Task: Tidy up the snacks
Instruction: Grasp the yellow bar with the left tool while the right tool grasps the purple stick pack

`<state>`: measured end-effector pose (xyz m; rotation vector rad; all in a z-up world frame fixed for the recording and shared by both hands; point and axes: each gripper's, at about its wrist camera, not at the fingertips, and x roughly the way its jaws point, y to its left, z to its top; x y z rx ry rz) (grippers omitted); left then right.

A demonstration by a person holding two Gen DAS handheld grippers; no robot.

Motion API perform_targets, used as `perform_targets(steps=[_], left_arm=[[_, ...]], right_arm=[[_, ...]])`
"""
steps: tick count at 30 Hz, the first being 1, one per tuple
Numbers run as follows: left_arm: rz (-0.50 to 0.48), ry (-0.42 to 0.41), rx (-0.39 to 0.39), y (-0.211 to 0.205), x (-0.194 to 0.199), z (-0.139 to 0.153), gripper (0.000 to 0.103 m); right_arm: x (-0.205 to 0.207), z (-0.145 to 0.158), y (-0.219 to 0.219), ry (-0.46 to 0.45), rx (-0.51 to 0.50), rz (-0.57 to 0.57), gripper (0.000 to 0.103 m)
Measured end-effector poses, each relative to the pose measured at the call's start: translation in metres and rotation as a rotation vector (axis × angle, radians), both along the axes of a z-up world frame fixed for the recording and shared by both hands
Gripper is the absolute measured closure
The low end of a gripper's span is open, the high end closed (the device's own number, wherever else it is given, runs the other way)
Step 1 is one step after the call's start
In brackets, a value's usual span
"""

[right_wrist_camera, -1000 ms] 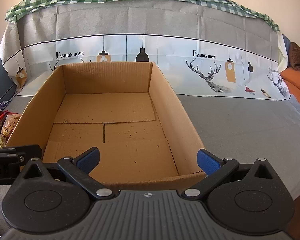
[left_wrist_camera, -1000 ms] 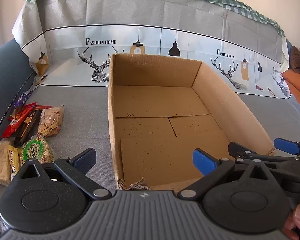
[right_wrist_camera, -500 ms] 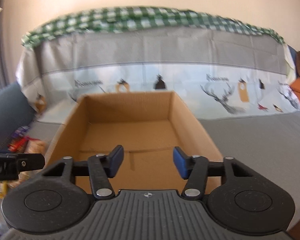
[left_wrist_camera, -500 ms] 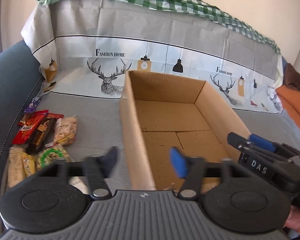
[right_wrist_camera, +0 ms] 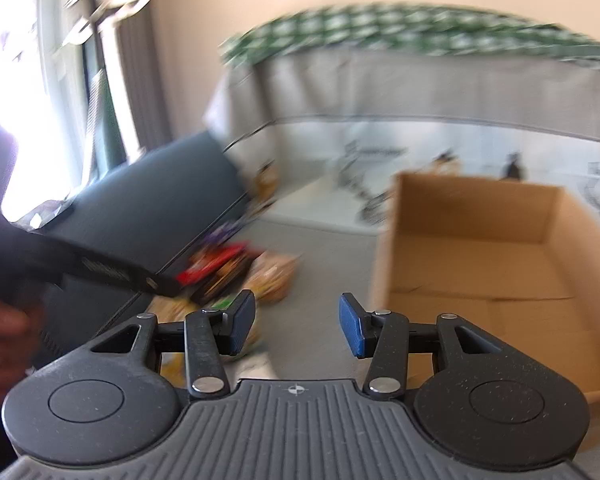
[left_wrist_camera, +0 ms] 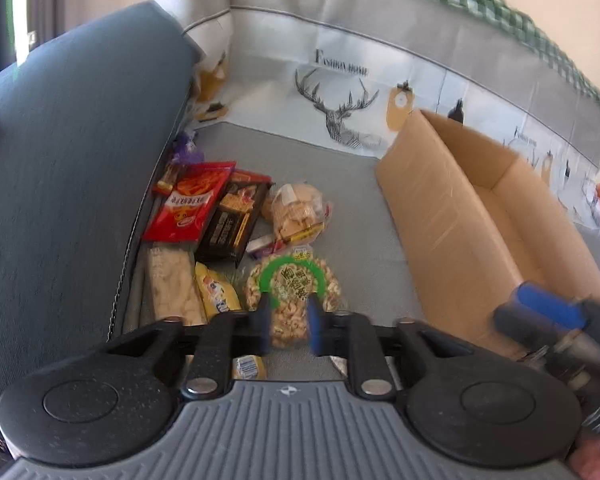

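Note:
Several snack packs lie on the grey sofa seat at the left: a red pack (left_wrist_camera: 190, 204), a black pack (left_wrist_camera: 234, 222), a clear bag of crackers (left_wrist_camera: 298, 212), a green-ring nut bag (left_wrist_camera: 294, 284) and a yellow pack (left_wrist_camera: 216, 292). My left gripper (left_wrist_camera: 288, 326) is above the nut bag, its jaws narrowly apart, and I cannot tell whether they touch it. An open cardboard box (left_wrist_camera: 496, 216) stands to the right, with nothing showing inside (right_wrist_camera: 488, 256). My right gripper (right_wrist_camera: 296, 326) is open in the air left of the box and also shows in the left wrist view (left_wrist_camera: 548, 312).
A dark blue sofa arm (left_wrist_camera: 72, 160) bounds the snacks on the left. A deer-print cloth (left_wrist_camera: 340, 92) covers the sofa back. The left gripper's body (right_wrist_camera: 80, 268) crosses the right wrist view at the left. A window (right_wrist_camera: 16, 72) is at far left.
Both grippers swung left, from over the box toward the snack pile. The left jaws went from wide open to narrow. The right jaws narrowed, then widened somewhat.

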<state>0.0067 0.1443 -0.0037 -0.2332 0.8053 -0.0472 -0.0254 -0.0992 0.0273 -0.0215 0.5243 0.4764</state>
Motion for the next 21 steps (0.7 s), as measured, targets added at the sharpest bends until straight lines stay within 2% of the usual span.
perform_targets(steps=[1, 4, 8, 12, 14, 16, 19, 21], left_arm=[[0.022, -0.025, -0.011, 0.004, -0.003, 0.0, 0.086], [0.035, 0.001, 0.016, 0.001, 0.005, -0.002, 0.086], [0.014, 0.107, 0.04, -0.004, 0.024, -0.015, 0.086], [0.078, 0.199, 0.093, 0.002, 0.037, -0.029, 0.086], [0.086, 0.24, 0.105, 0.003, 0.044, -0.036, 0.086], [0.087, 0.28, 0.114, 0.004, 0.049, -0.041, 0.085], [0.07, 0.329, 0.108, 0.006, 0.055, -0.048, 0.083], [0.076, 0.351, 0.107, 0.008, 0.058, -0.054, 0.074]], right_arm=[[0.002, -0.006, 0.009, 0.011, -0.012, 0.019, 0.057], [0.004, -0.023, 0.031, 0.026, -0.033, 0.083, 0.061], [0.012, -0.049, 0.045, 0.085, -0.075, 0.119, 0.061], [0.03, -0.069, 0.059, 0.107, -0.111, 0.132, 0.061], [0.038, -0.078, 0.068, 0.113, -0.141, 0.135, 0.059], [0.046, -0.085, 0.073, 0.125, -0.154, 0.136, 0.052], [0.062, -0.1, 0.079, 0.16, -0.197, 0.116, 0.051], [0.069, -0.109, 0.079, 0.191, -0.205, 0.102, 0.051]])
